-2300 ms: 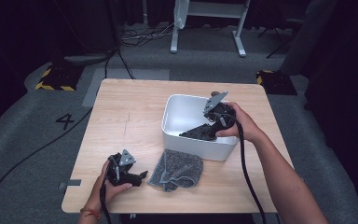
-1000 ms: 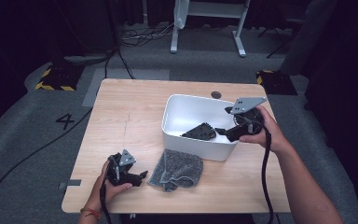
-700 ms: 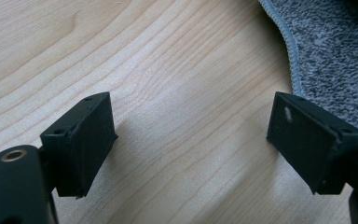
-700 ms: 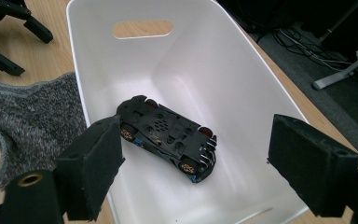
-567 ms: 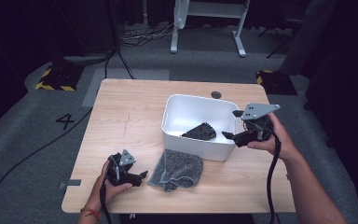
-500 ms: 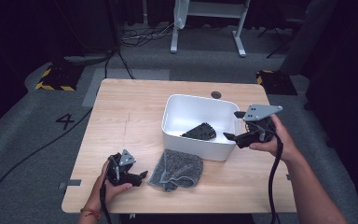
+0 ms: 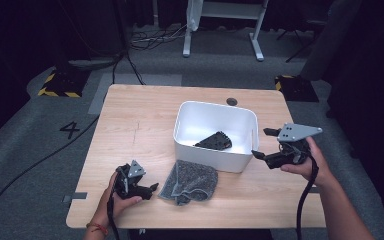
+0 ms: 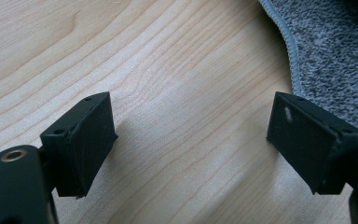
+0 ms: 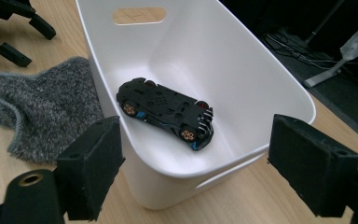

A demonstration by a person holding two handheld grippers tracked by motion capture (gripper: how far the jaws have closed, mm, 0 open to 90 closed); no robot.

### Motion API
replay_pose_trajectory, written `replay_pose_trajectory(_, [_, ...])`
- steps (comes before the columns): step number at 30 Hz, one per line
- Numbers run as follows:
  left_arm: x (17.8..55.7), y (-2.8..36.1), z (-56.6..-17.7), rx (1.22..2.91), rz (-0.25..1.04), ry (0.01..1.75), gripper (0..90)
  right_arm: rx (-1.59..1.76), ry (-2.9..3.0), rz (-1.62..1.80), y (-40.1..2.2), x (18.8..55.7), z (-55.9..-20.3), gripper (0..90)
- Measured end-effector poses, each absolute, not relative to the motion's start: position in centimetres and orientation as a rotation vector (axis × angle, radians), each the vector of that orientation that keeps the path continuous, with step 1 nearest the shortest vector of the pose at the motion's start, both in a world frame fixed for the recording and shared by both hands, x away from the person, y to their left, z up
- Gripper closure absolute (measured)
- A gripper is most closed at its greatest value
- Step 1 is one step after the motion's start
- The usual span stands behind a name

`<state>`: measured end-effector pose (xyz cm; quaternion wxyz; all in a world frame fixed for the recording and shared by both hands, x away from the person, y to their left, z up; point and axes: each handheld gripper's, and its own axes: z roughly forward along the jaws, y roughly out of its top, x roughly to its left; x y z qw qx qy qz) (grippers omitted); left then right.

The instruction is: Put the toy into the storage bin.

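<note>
A black toy car [image 7: 214, 141] [image 9: 165, 107] lies upside down, wheels up, on the floor of a white bin [image 7: 215, 105] [image 9: 205, 46] in the middle of the wooden table. My right gripper [image 7: 261, 143] [image 9: 196, 140] hangs just right of the bin, pointing at it, with its jaws open and nothing between them. A grey knitted cloth [image 7: 192, 180] [image 9: 46, 112] [image 8: 335, 56] lies crumpled in front of the bin. My left gripper [image 7: 147, 186] [image 8: 191, 126] rests low over bare wood just left of the cloth, open and empty.
A round cable hole [image 7: 231, 101] sits behind the bin near the table's far edge. A strip of grey tape [image 7: 75, 196] sticks out at the near left corner. Bare wood [image 7: 135, 125] stretches across the table's left half.
My right gripper has drawn back from over the bin to its right side and sunk a little, leaving the toy car lying inside. The left hand and the cloth have stayed put.
</note>
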<state>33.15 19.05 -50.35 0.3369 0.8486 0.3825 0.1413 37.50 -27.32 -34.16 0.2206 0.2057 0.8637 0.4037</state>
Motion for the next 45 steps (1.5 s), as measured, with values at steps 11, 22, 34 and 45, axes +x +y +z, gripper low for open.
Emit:
replay_pose_trajectory(11, [33.2,19.1,-50.3,2.215,0.371,0.995,15.2,0.578,2.400,1.099,-28.5,35.9,-36.3,18.2])
replay_pose_trajectory(22, [33.2,19.1,-50.3,2.215,0.371,0.995,15.2,0.620,2.430,1.024,-29.5,35.5,-39.4,18.3])
replay_pose_trajectory(34, [33.2,19.0,-50.4,2.210,0.366,0.998,15.1,0.671,2.474,0.919,-31.0,35.2,-43.4,18.2])
replay_pose_trajectory(45, [33.2,19.0,-50.4,2.209,0.366,0.999,15.1,0.723,2.492,0.897,-33.1,35.5,-46.5,18.3])
